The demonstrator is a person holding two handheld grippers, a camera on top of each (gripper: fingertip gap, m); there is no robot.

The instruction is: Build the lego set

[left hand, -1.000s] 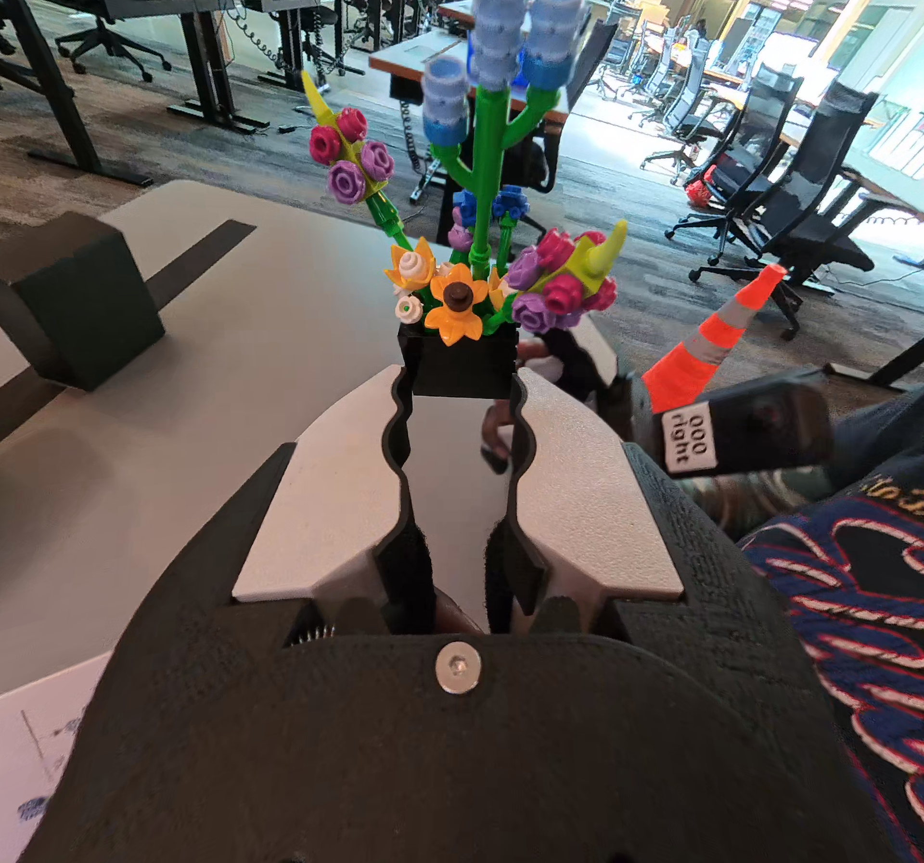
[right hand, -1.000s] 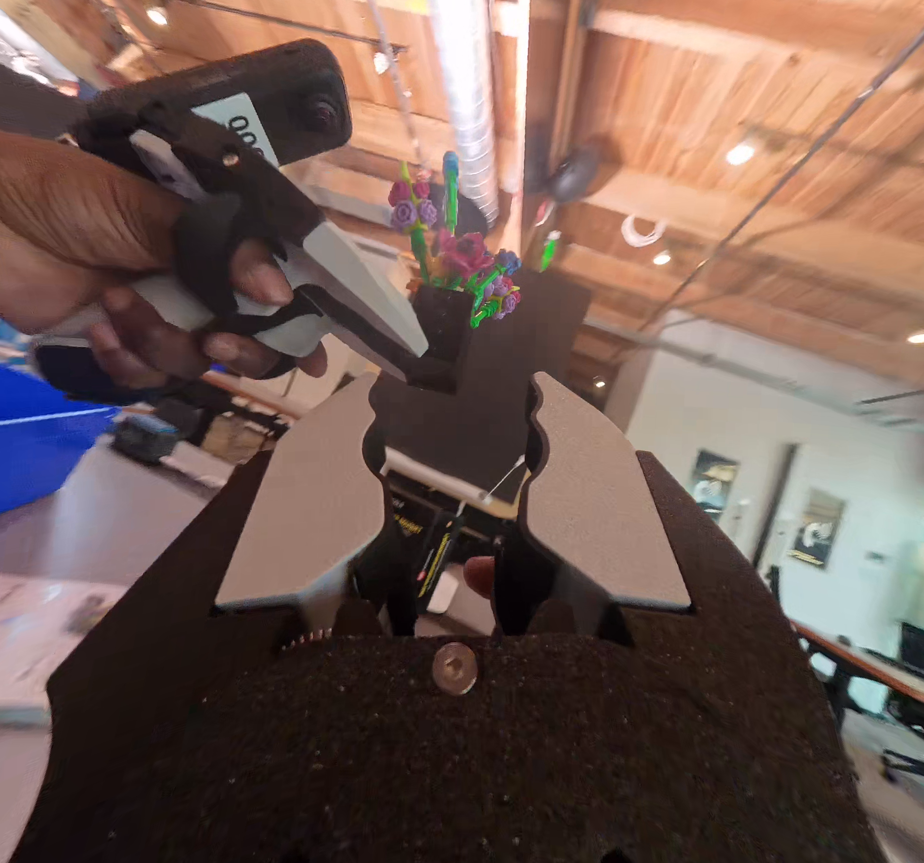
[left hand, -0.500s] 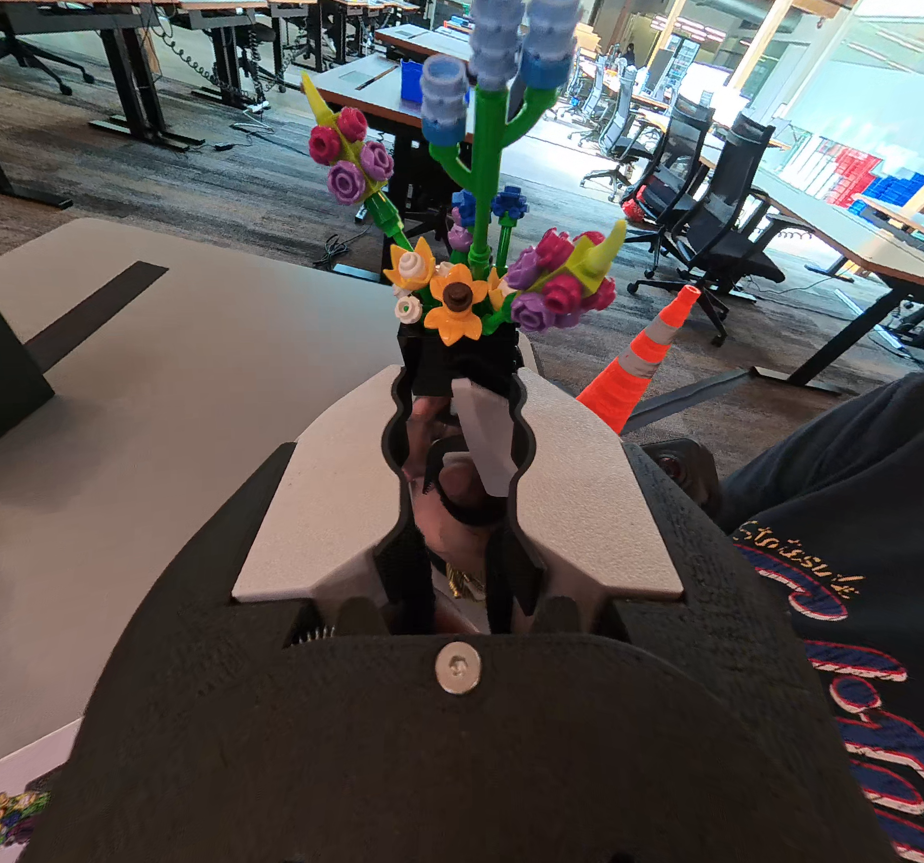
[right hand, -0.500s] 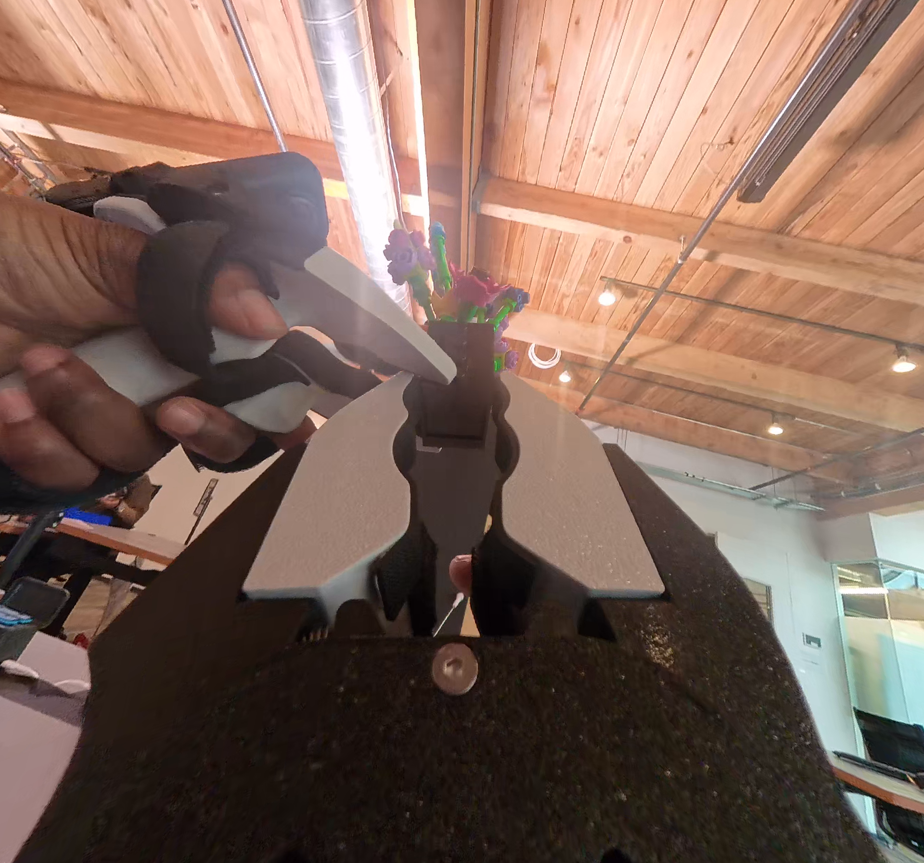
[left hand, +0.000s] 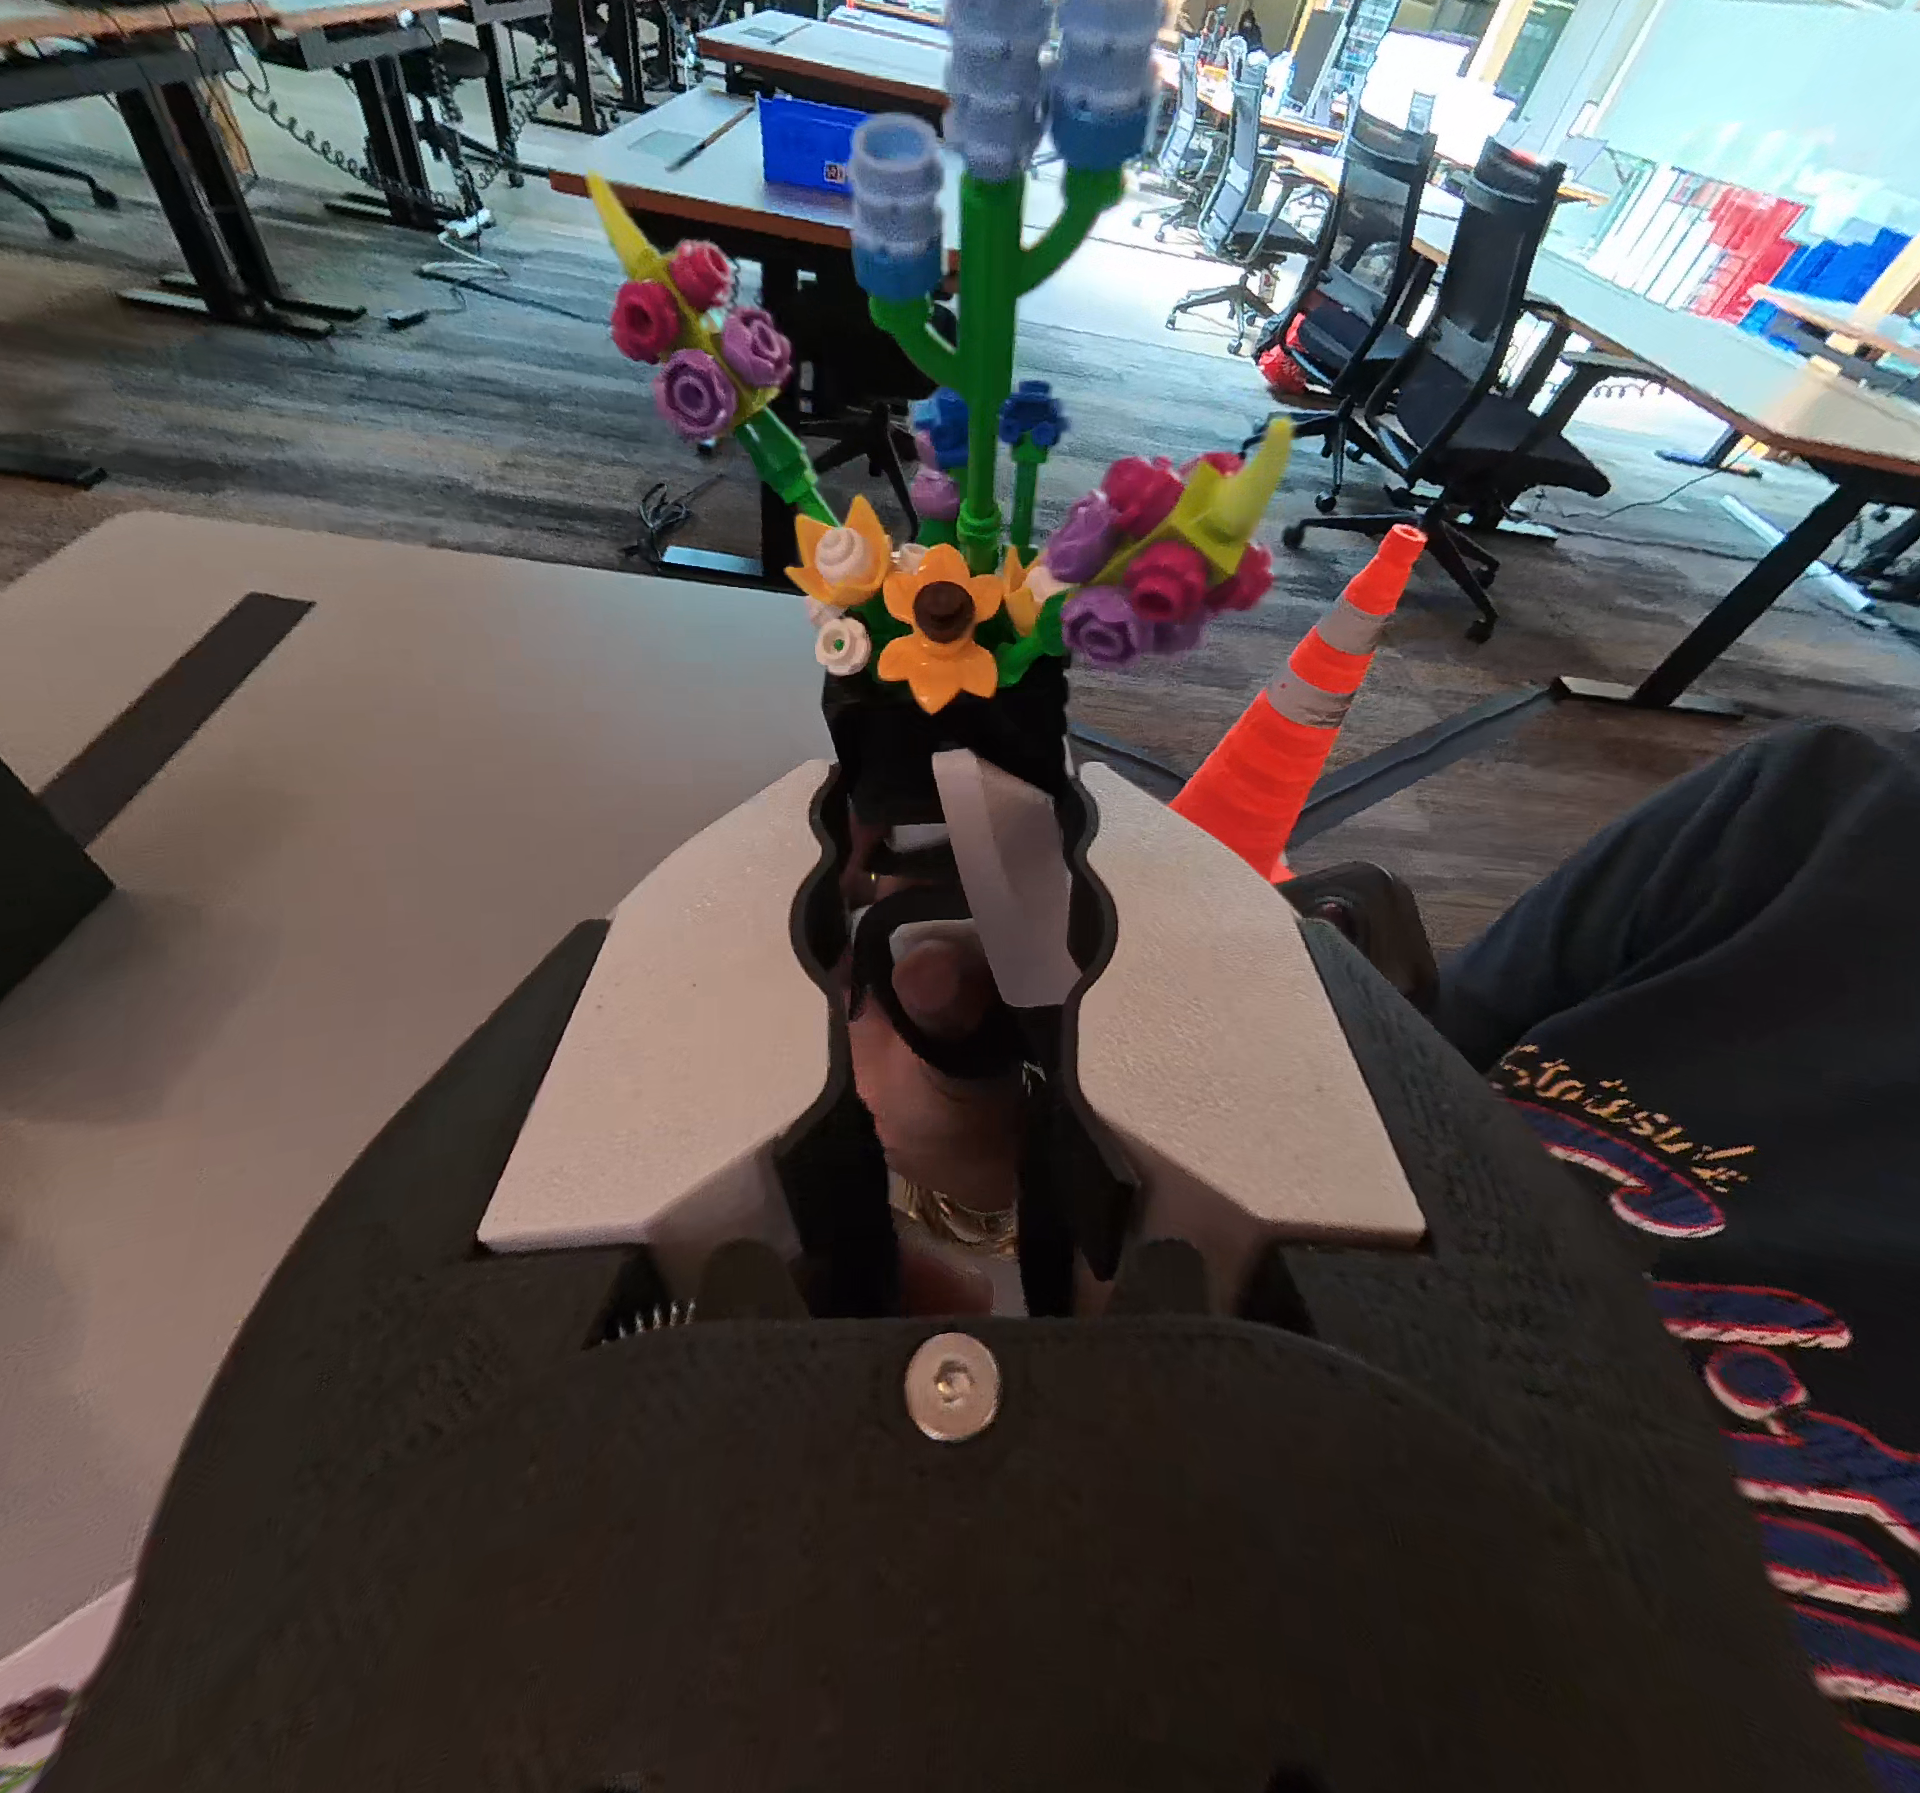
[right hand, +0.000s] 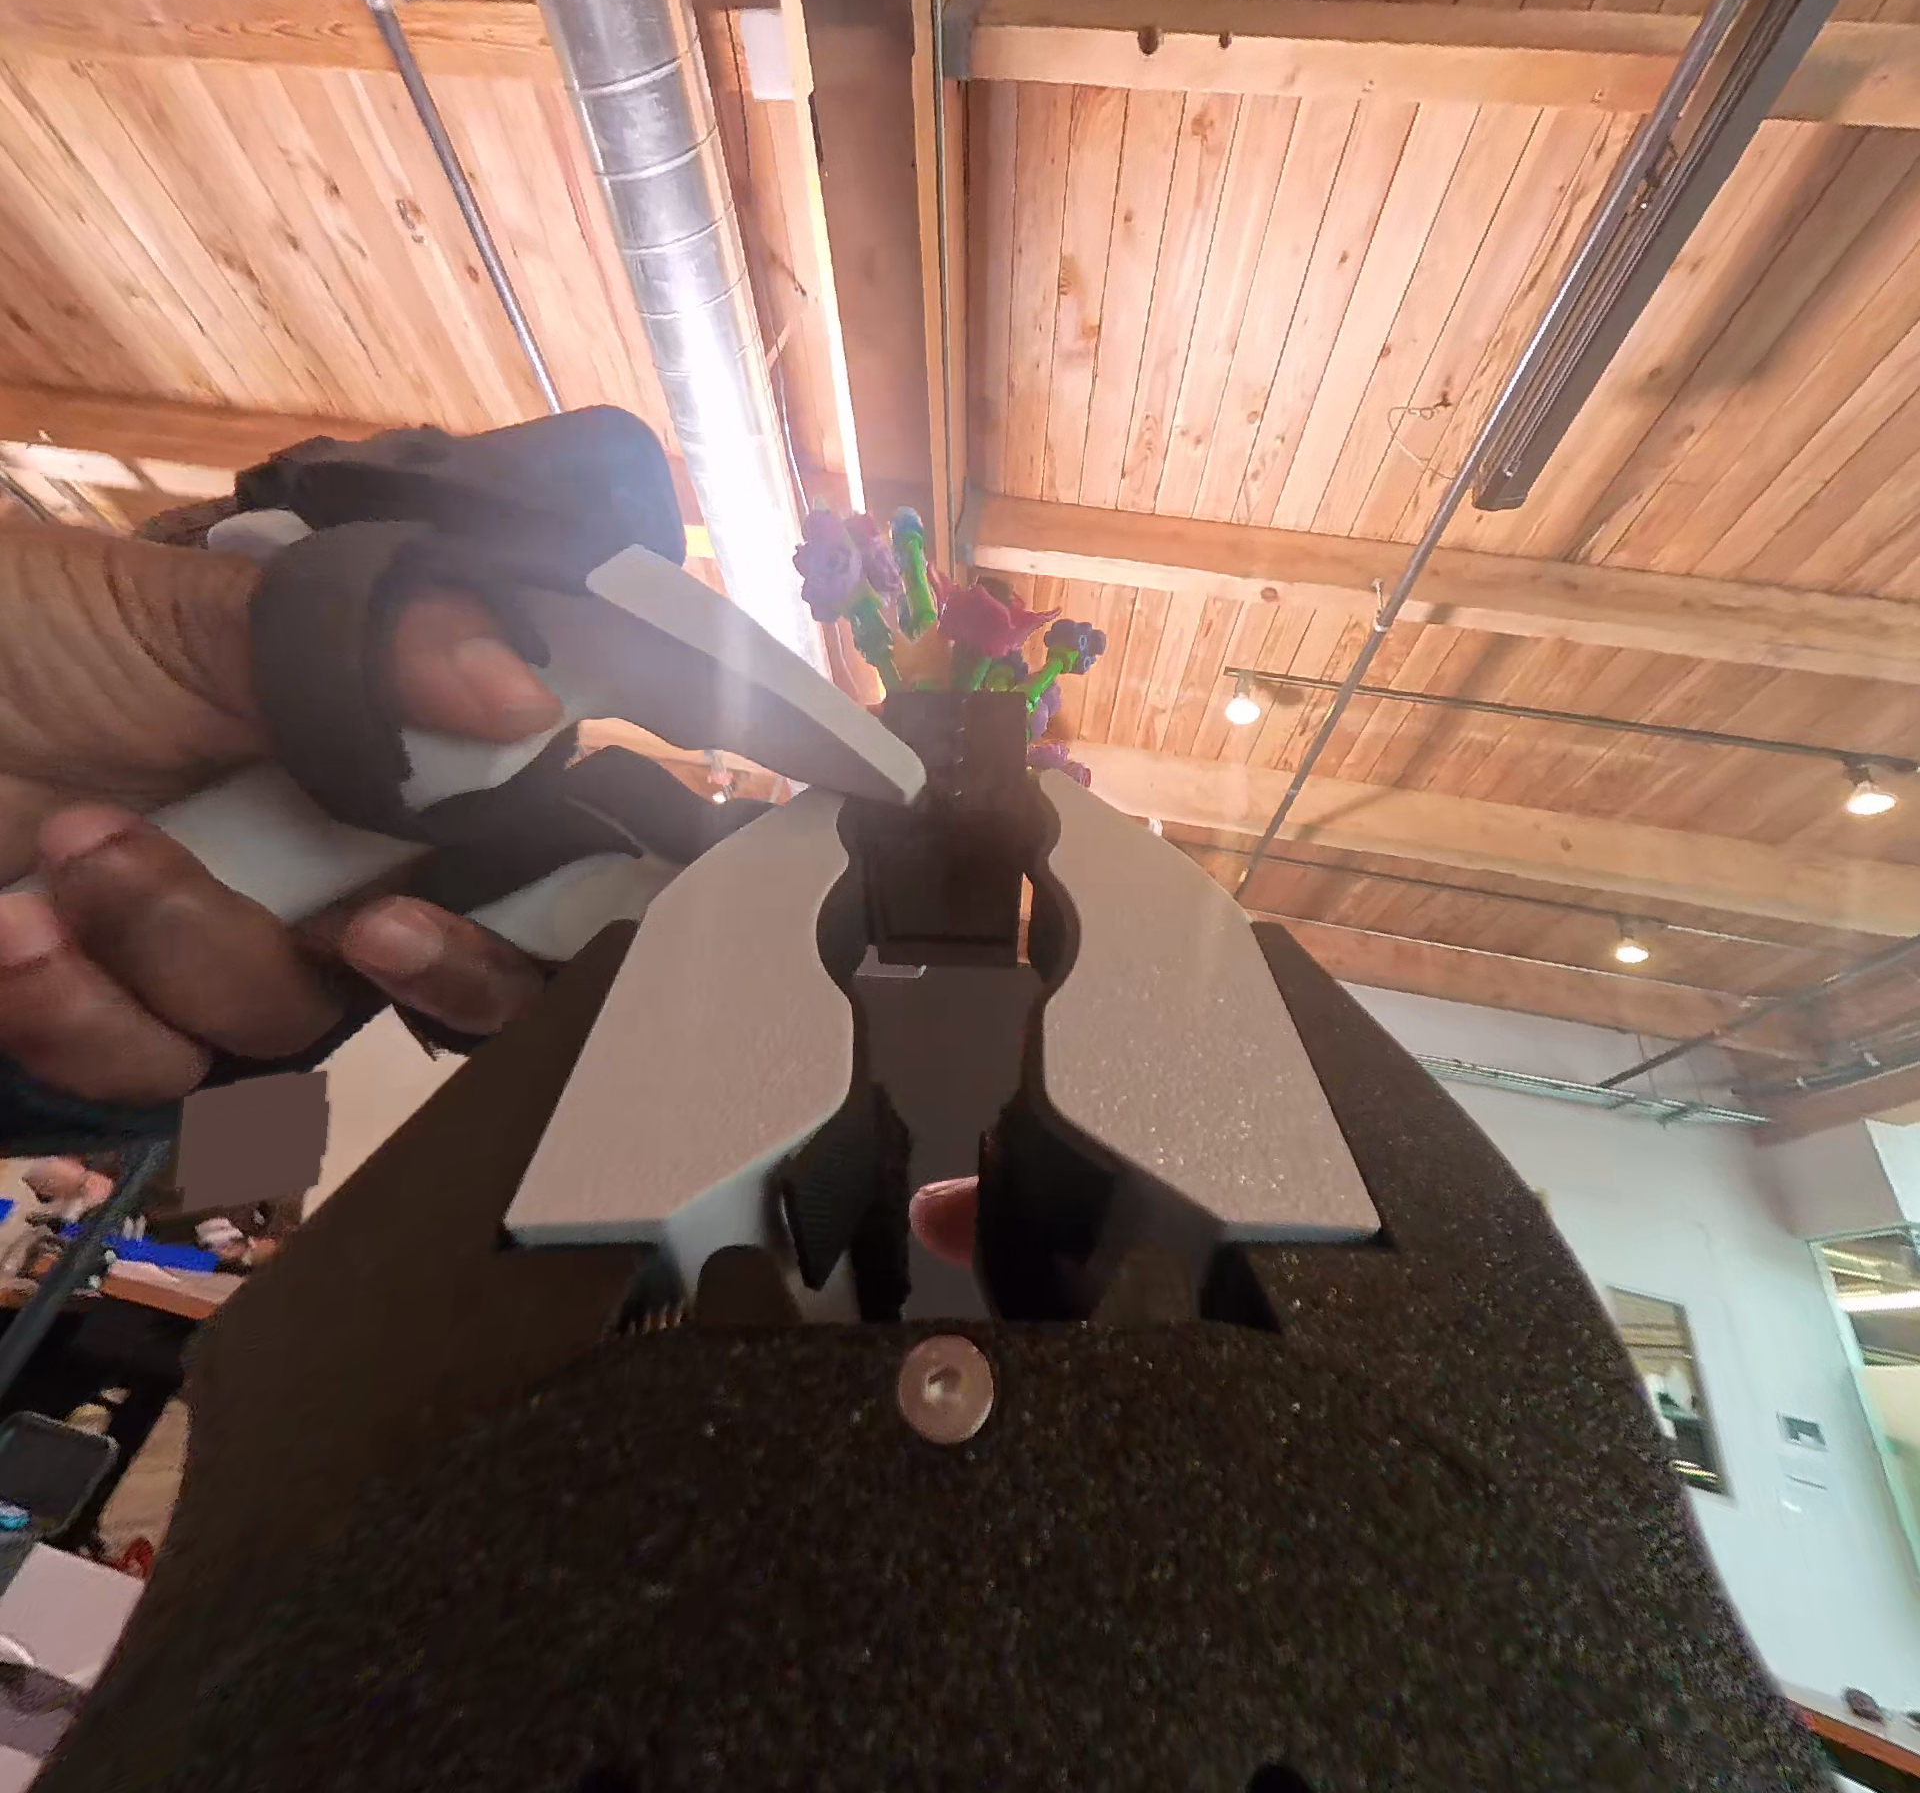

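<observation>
We are clamping the black base (left hand: 940, 741) of the flower bouquet (left hand: 971, 413) with the left gripper (left hand: 951, 798), frame centre, stems rising upright. The right gripper (right hand: 940, 844) is pinching that same base from beneath, pointing ceilingward. Both sit equally near; long axis is vertical.

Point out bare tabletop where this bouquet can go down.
Bare grey table lies left of the bouquet, between the black strip and the left gripper. The right gripper crowds under the black base; the right side drops to an orange cone.
</observation>
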